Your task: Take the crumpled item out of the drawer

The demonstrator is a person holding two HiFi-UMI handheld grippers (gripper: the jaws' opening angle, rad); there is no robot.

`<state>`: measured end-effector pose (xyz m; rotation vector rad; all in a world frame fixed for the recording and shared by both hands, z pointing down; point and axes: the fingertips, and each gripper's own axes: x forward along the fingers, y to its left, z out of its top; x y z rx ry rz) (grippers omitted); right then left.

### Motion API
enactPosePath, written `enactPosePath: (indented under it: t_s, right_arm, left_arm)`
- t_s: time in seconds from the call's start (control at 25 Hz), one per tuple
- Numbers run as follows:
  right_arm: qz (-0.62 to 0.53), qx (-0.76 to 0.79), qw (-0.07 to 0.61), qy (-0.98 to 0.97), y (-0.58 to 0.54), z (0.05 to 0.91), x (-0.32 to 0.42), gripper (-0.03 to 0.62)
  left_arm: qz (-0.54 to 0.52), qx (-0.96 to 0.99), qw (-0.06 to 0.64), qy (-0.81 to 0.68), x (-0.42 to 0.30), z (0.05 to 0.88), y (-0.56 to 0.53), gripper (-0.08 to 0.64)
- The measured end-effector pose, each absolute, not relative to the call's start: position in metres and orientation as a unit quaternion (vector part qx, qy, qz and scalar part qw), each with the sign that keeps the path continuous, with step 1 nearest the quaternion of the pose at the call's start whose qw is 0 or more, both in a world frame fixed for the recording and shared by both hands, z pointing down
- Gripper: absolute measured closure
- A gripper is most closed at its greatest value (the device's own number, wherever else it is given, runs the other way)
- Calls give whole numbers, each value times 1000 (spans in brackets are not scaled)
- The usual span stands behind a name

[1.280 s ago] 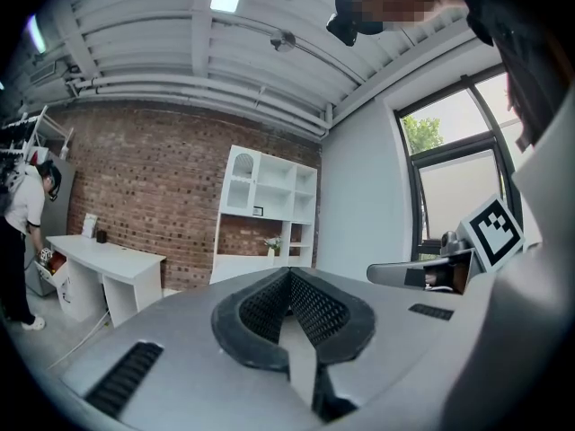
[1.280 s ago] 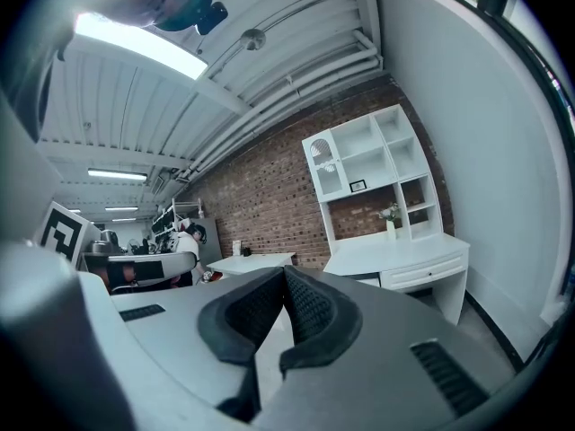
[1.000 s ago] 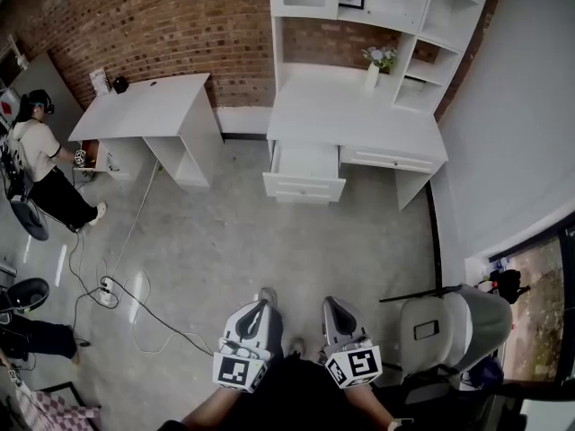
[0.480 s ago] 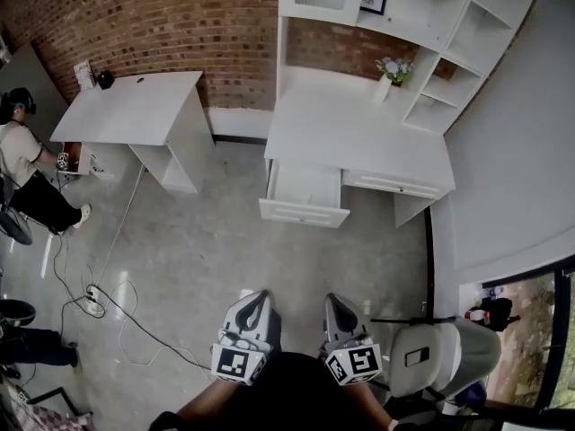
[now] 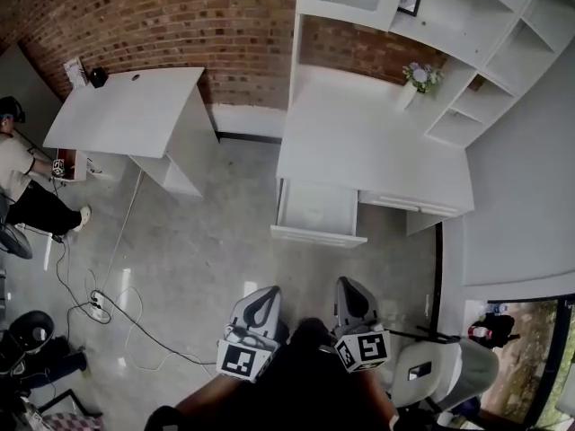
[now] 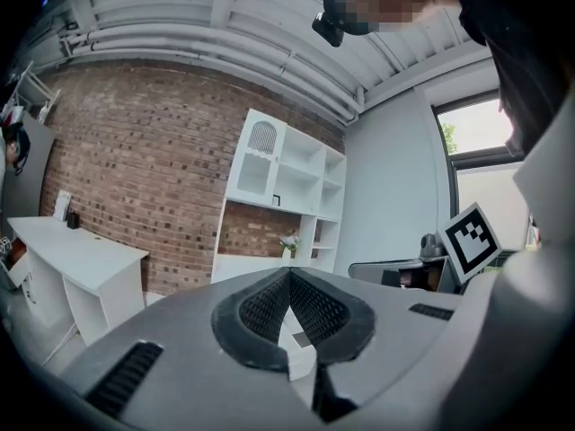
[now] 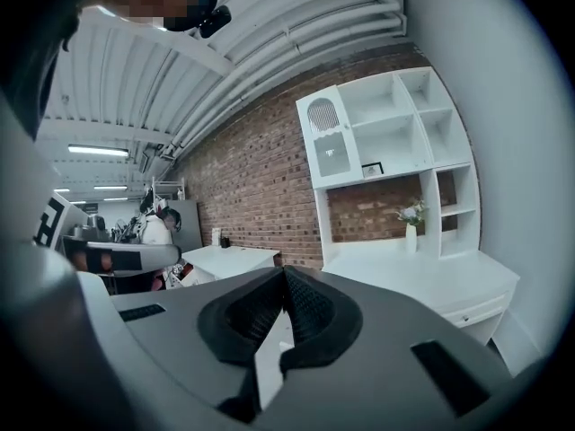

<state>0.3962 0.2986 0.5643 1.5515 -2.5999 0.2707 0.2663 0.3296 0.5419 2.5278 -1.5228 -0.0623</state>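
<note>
The white desk [image 5: 368,146] stands against the brick wall with its left drawer [image 5: 319,235] pulled open. The drawer's inside looks pale, and I cannot make out any crumpled item in it from here. Both grippers are low in the head view, side by side, well short of the drawer and pointing towards it. The left gripper [image 5: 267,293] [image 6: 289,274] has its jaws closed tip to tip with nothing between them. The right gripper [image 5: 349,285] [image 7: 284,270] is shut and empty too.
A shelf unit [image 5: 467,25] and a vase of flowers [image 5: 418,79] sit on the desk. A second white desk [image 5: 126,110] stands to the left, with a seated person [image 5: 18,173] beside it. Cables [image 5: 108,303] lie on the floor at left; a chair [image 5: 440,366] is at lower right.
The whole view has advanced towards the desk: the open drawer now sits lower and nearer the grippers. Both grippers travelled forward together, staying shut and side by side.
</note>
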Motion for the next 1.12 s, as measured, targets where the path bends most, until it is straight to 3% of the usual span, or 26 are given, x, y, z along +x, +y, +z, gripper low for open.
enactPosePath:
  t_s: [0.44, 1.12]
  right_arm:
    - [131, 440, 131, -879, 106, 629, 419, 578]
    - [215, 248, 396, -858, -18, 887, 408, 577]
  left_arm:
    - [6, 818, 119, -563, 297, 559, 169, 537]
    - [28, 770, 188, -609, 308, 602, 35, 537]
